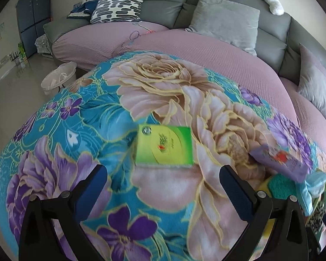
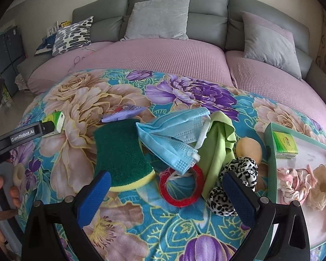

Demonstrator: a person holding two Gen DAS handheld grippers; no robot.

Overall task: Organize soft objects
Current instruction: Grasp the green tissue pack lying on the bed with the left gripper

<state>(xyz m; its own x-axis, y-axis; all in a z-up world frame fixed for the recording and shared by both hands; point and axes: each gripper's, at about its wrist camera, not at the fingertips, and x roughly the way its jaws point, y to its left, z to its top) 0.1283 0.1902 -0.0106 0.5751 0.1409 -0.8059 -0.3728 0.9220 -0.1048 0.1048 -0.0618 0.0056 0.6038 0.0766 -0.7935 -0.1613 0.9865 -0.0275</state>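
Observation:
A green tissue pack (image 1: 164, 145) lies on the floral blanket (image 1: 80, 117) just ahead of my open, empty left gripper (image 1: 163, 187). A purple packet (image 1: 280, 161) lies to its right. My right gripper (image 2: 165, 191) is open and empty above a red tape ring (image 2: 181, 186). Around it lie a green and yellow sponge (image 2: 121, 154), blue face masks (image 2: 173, 134), a green cloth (image 2: 217, 143), a leopard scrunchie (image 2: 239, 169) and a peach ball (image 2: 248, 148). A green-rimmed tray (image 2: 271, 152) at the right holds another tissue pack (image 2: 284, 144) and pink scrunchies (image 2: 293, 184).
The blanket covers a table in front of a grey sofa (image 2: 206, 10) with pink covers and cushions (image 2: 158, 17). A white bin (image 1: 58, 78) stands on the floor at the left. My left gripper's body (image 2: 24, 136) shows in the right wrist view.

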